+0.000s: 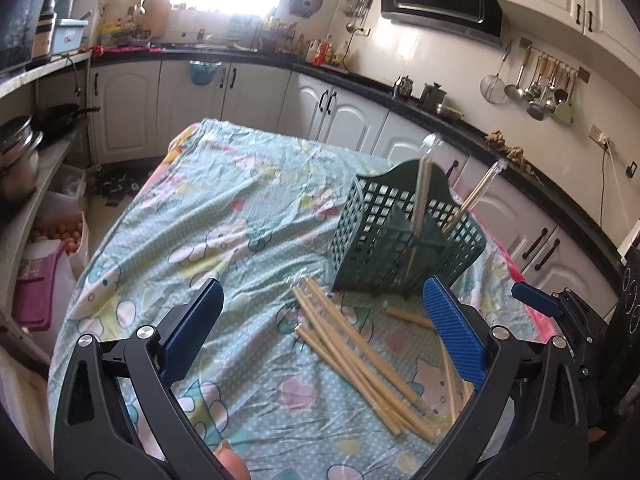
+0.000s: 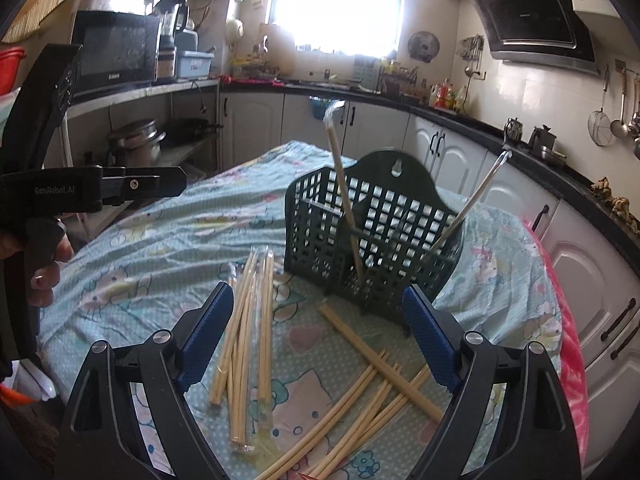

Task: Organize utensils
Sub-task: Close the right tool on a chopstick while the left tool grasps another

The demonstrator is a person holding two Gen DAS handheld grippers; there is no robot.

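Note:
A dark green slotted utensil basket stands upright on the cloth-covered table. Two wrapped chopstick pairs lean inside it, one in each compartment. In front of it lie a bundle of plastic-wrapped wooden chopsticks and several loose ones, crossed over each other. My left gripper hovers open above the bundle, nothing between its blue pads. My right gripper is open too, over the chopsticks just short of the basket. Its blue fingertip shows at the right edge of the left wrist view.
Kitchen cabinets and a black counter curve behind the table. Shelves with pots stand to the left. A pink cloth edge marks the table's right side. A hand holds the other gripper's handle at the left.

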